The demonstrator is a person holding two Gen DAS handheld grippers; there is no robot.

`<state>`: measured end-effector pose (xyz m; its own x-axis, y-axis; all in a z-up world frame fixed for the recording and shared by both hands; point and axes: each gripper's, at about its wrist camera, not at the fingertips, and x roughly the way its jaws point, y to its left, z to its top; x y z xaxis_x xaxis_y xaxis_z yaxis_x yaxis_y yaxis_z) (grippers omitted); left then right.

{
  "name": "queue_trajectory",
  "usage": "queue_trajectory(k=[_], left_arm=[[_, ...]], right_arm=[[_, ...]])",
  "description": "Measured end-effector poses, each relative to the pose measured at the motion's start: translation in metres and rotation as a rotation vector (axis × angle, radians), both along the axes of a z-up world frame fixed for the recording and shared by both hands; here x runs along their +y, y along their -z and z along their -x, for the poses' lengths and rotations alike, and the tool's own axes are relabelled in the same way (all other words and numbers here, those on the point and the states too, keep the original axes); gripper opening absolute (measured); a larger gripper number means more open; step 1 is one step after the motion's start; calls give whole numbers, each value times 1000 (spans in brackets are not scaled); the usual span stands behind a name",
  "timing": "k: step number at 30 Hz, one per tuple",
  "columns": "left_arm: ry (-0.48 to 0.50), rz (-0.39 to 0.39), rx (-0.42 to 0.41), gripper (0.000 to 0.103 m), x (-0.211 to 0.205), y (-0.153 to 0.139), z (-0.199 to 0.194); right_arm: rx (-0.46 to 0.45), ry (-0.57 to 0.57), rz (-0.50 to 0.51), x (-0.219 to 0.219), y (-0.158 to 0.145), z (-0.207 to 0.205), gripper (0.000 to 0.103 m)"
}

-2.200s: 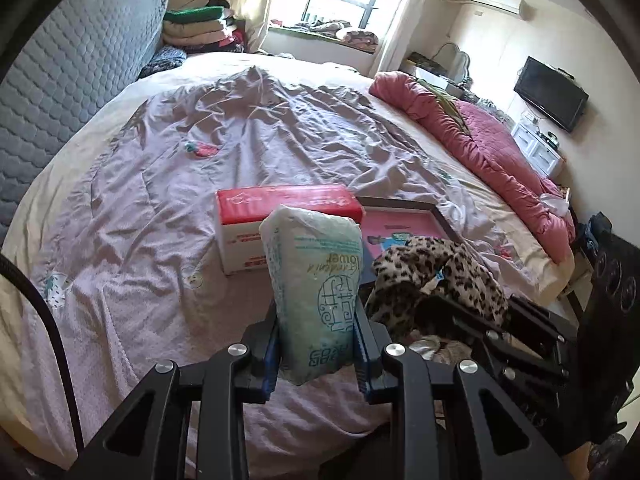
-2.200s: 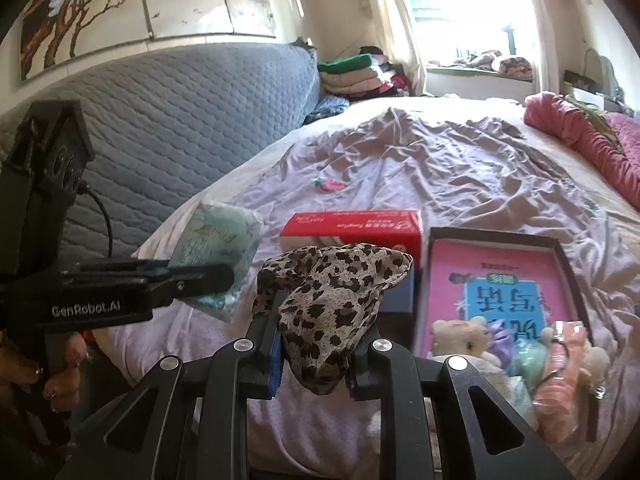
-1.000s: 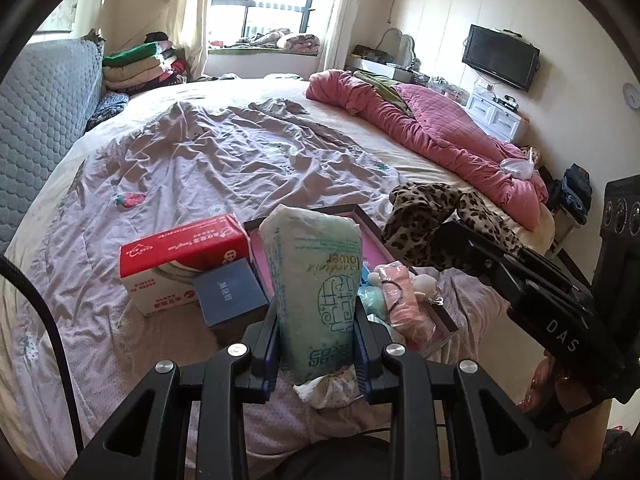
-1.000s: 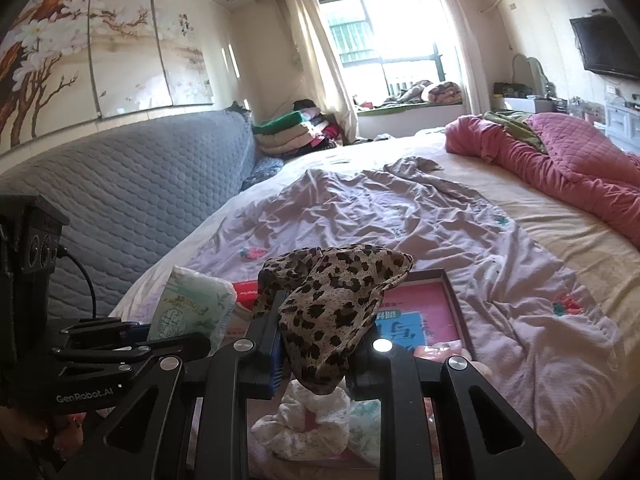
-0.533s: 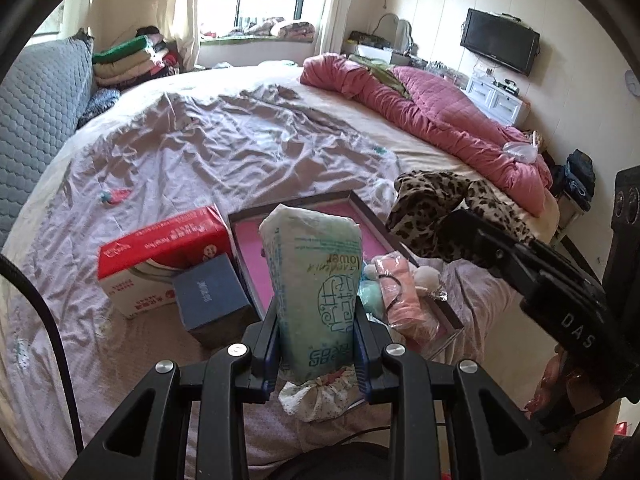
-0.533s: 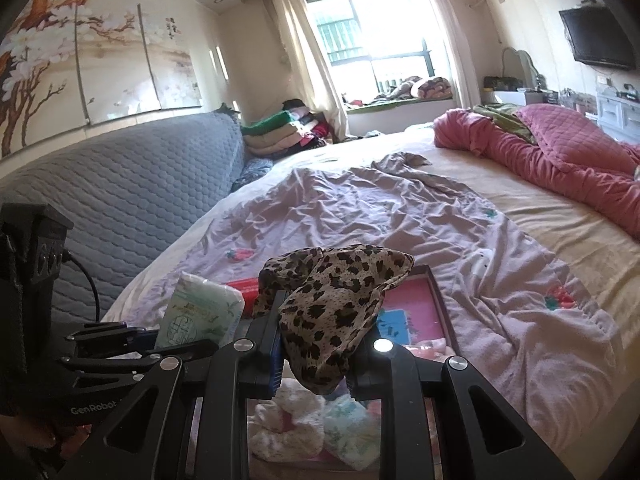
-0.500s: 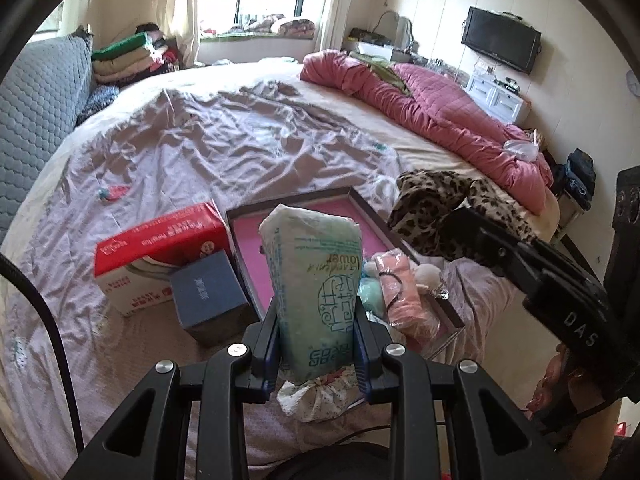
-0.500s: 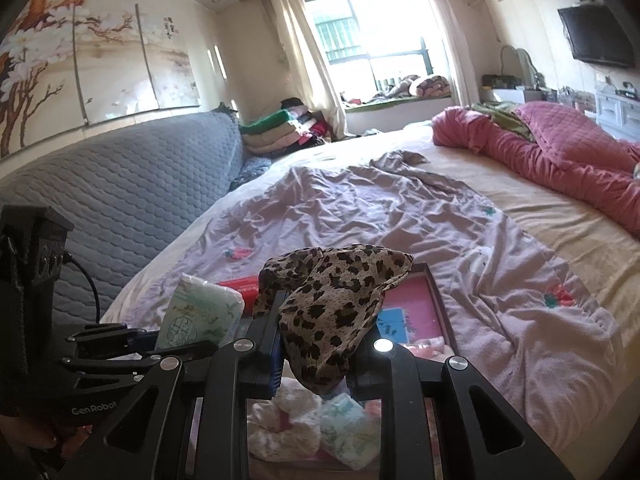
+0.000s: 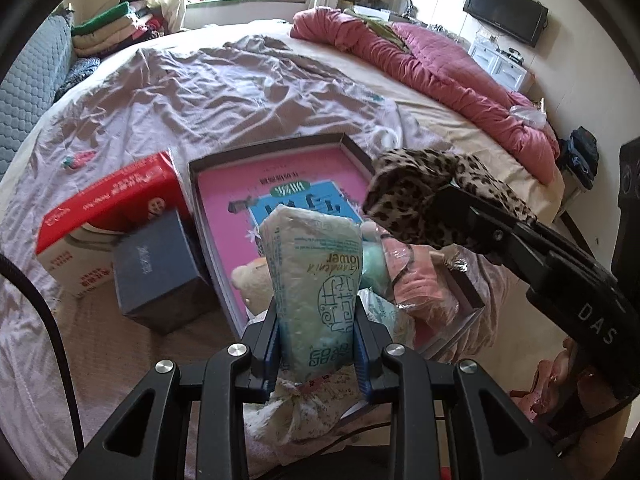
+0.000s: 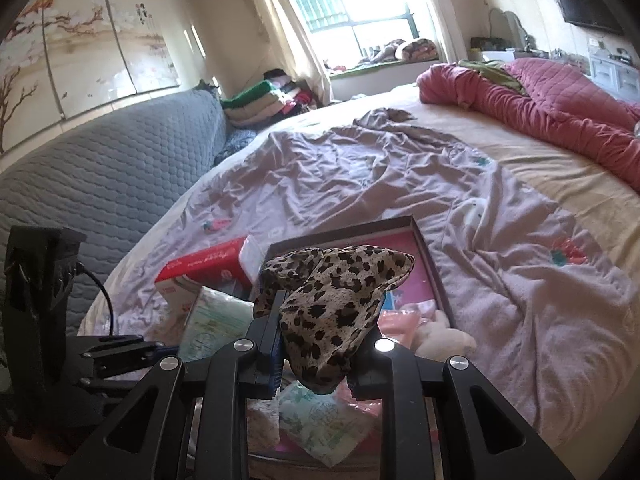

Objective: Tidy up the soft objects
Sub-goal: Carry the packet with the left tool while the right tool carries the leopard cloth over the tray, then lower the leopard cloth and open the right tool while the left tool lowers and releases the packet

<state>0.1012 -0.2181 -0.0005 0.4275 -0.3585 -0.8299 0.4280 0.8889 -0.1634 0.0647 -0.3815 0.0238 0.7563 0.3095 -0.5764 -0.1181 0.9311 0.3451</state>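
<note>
Left wrist view looks down onto the pink-lined tray [image 9: 352, 148] on the bed, and every place here is told from that tray. The left gripper [image 9: 318, 344] is clamped on a pale tissue pack [image 9: 316, 276], which stands upright between the jaws, squeezed at its lower half, its top rising over the tray's near end. Below the jaws a small knotted floral bundle [image 9: 304, 408] lies at the tray's near edge. The right gripper [image 10: 316, 354] has its jaws closed on a leopard-print cloth [image 10: 332, 296]; the fabric bulges up and spills above and below the pads, hanging over the tray's right side. Inside the tray's near end lie a cream plush toy [image 9: 250, 280] and a pink wrapped packet [image 9: 416, 284]. Left of the tray sit a red tissue box [image 9: 108, 208] and a dark blue box [image 9: 160, 272].
</note>
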Motion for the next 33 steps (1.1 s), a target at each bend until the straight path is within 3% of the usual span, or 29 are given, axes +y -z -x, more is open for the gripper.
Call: queue_trajectory(k=[14, 22, 33], left_arm=[[-5, -31, 23, 31, -7, 24, -15], [-5, -19, 21, 31, -8, 27, -17], [-1, 9, 4, 31, -5, 29, -17]], right_arm=[[32, -17, -1, 3, 20, -20, 26], [93, -8, -9, -1, 41, -25, 26], [103, -5, 23, 6, 51, -28, 28]])
